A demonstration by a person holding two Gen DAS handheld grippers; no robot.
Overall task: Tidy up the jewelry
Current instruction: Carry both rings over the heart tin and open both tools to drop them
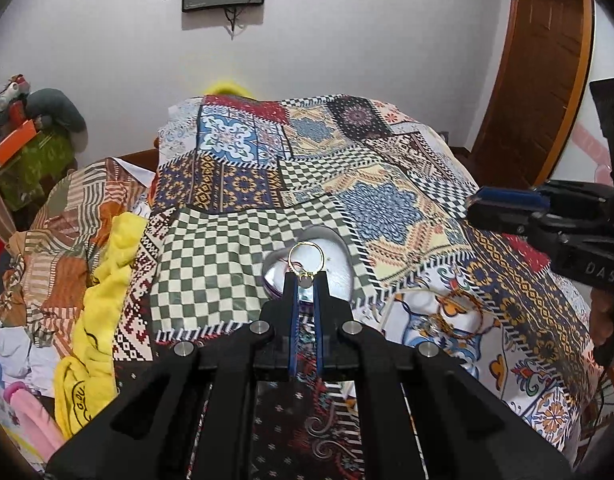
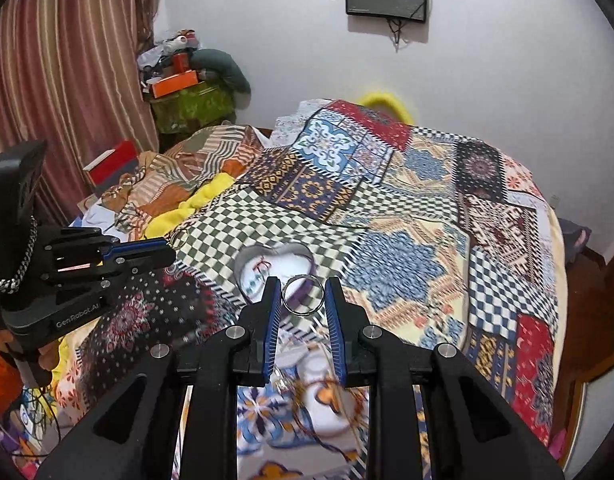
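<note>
Nearest the lens in the left wrist view, the left gripper has its blue-padded jaws almost fully together, pinching a gold ring by its setting at the very tips; the hoop stands upright and clear above the fingertips, toward twelve o'clock. In the right wrist view the right gripper stands a little wider, its pads closed on the rim of a silver ring at nine and three o'clock, the hoop facing the camera between them.

Both rings should be light, rigid and slick metal, apt to twist or spring out under a tip pinch. The gold one's setting gives a better seat than the plain band; the silver one, taken across its width, looks steadier.

Below and just past the tips lies the patchwork bedspread, with loose bangles at about four o'clock of the left jaws. Farther on sits a heart-shaped dish, at eleven o'clock of the right jaws and directly beyond the left ones, probably the place to put the rings.
</note>
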